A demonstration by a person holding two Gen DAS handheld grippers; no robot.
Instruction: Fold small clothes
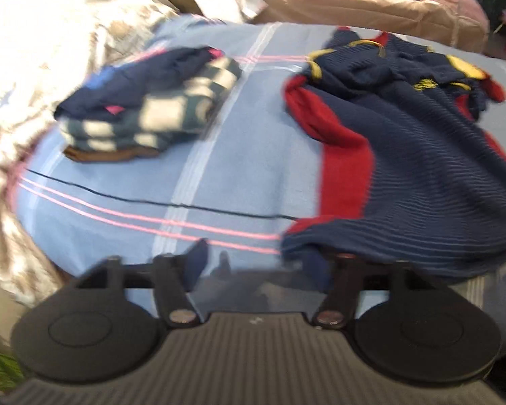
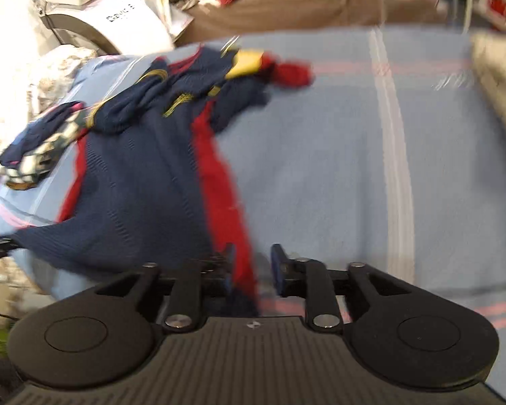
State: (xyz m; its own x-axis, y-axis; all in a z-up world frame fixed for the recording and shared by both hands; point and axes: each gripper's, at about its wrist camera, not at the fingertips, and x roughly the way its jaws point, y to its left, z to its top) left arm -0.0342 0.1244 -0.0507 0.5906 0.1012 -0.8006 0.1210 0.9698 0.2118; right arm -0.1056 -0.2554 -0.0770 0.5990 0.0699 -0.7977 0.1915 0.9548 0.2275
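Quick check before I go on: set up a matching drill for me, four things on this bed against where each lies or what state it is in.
Things:
1. navy and red shirt
2. folded pile
3. left gripper
4. right gripper

States:
A. jaws apart, red side strip between them
B. stacked, left of the shirt
C. spread out, crumpled at the far end
D. jaws wide, shirt hem over its right finger

Pairs: 1-C, 2-B, 3-D, 4-A

The open left gripper point(image 1: 256, 260) meets the navy-and-red shirt's point(image 1: 421, 168) hem, with folded clothes point(image 1: 145, 108) stacked beyond on the bedsheet point(image 1: 253, 155).
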